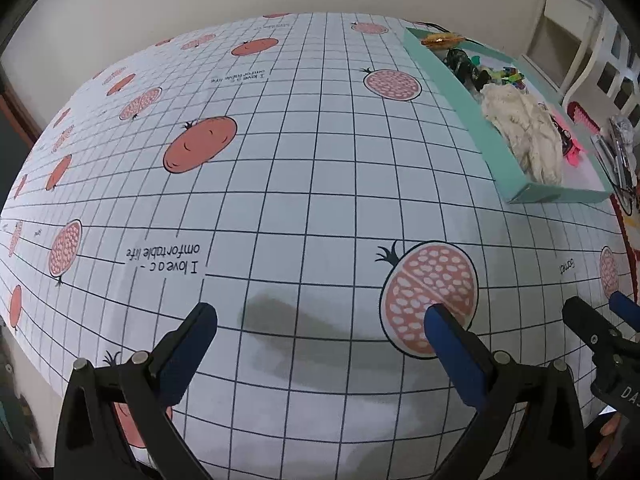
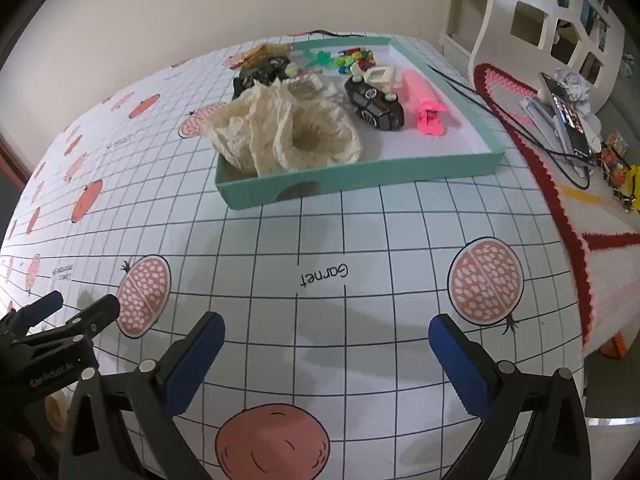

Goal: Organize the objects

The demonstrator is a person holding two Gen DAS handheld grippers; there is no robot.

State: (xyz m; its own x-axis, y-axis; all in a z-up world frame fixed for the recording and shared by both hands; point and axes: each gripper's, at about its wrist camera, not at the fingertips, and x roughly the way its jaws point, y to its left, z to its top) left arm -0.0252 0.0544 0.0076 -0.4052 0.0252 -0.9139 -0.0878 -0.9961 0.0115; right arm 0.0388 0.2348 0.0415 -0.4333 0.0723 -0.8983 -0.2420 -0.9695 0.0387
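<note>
A table [image 2: 320, 240] carries everything, covered by a white cloth [image 1: 280, 184] with a dark grid, printed pomegranates and short lines of text. Directly on the cloth sits a shallow teal tray [image 2: 360, 176], toward the far right side. Just right of the tray lies a red-and-pink crocheted mat [image 2: 560, 216], with a black cable [image 2: 480, 104] running across it.

Both grippers open, nothing between the fingers.

Left gripper [image 1: 320, 320]: jaws spread wide, blue pads [image 1: 452, 344] face each other, gap between them is bare. Right gripper [image 2: 326, 336]: same pose, fingers [image 2: 196, 360] wide apart w/ nothing held. Each gripper shows at the edge of the other's view, so they are side by side, not touching. A bit of a hand [image 1: 608, 436] shows under the right one.
</note>
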